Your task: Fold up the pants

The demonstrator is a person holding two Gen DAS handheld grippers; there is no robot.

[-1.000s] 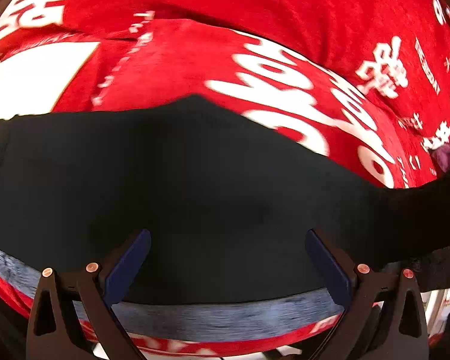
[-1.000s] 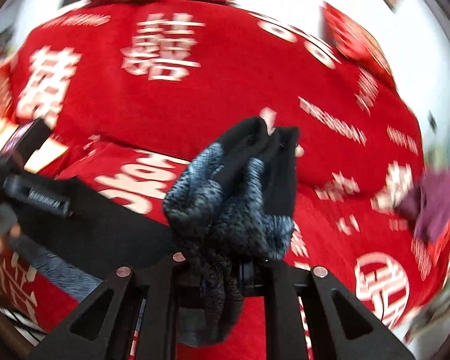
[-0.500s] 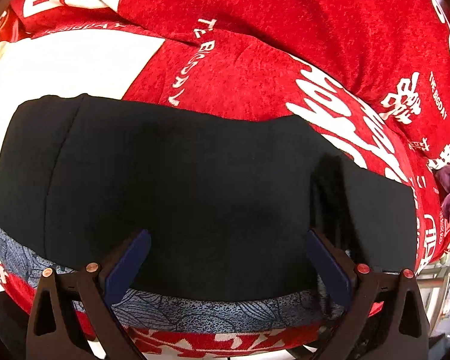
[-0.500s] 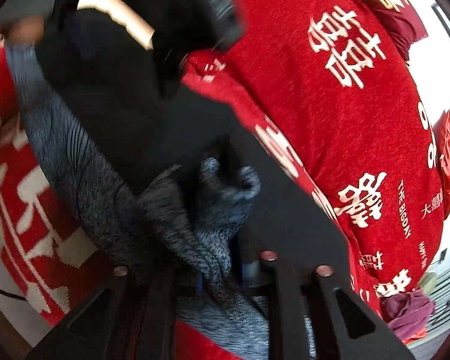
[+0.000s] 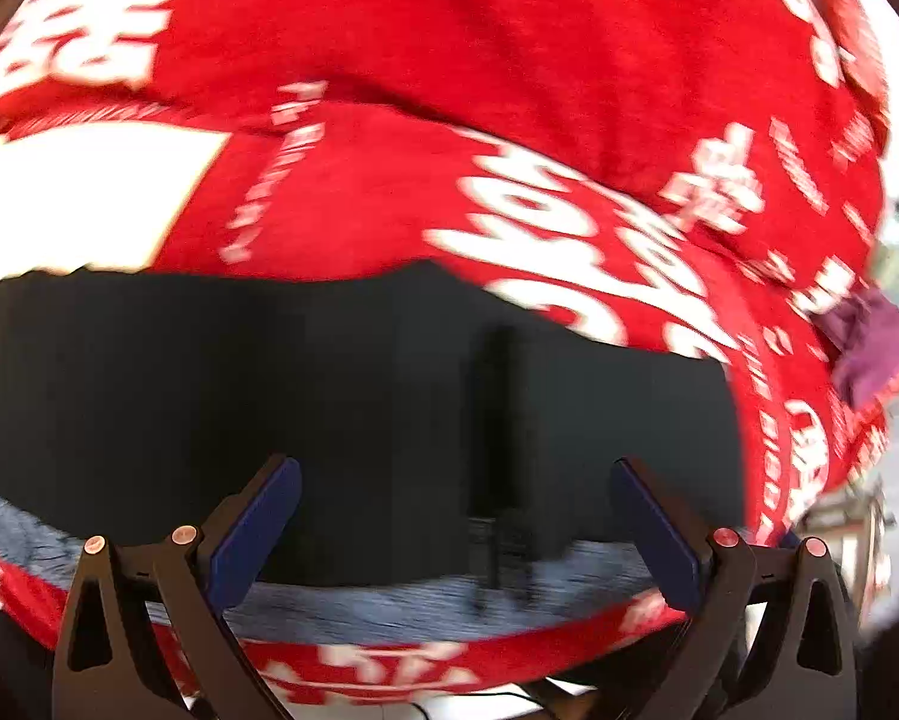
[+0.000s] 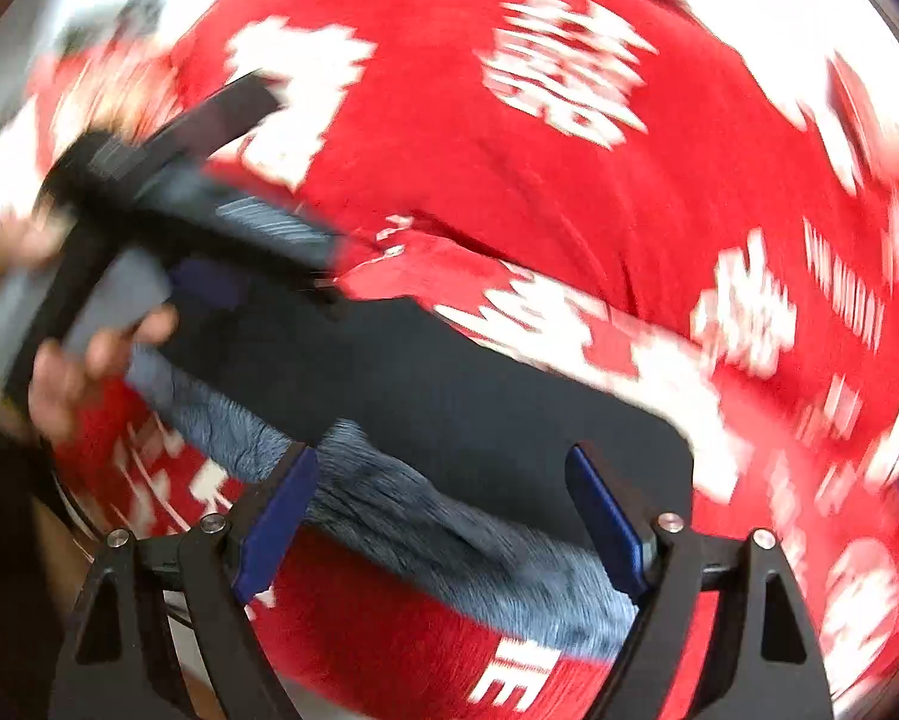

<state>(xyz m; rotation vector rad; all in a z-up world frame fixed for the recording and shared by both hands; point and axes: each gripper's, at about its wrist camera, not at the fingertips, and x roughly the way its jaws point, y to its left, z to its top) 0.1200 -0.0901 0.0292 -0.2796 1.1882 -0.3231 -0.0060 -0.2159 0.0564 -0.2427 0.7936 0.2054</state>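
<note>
Black pants (image 5: pixel 341 414) with a grey waistband lie folded flat on the red blanket (image 5: pixel 449 60), just ahead of both spread grippers: left (image 5: pixel 455 516) empty, right (image 6: pixel 440 516) jaws just opened, gripping nothing. Only the right view shows the person's hand (image 6: pixel 71 372) holding the left gripper.

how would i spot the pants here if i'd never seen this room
Find the bed's red blanket with big white lettering. On its near edge lie the pants, a flat black folded rectangle with a grey patterned band along the near side. The only other garment is a small purple bundle at the far right.
</note>
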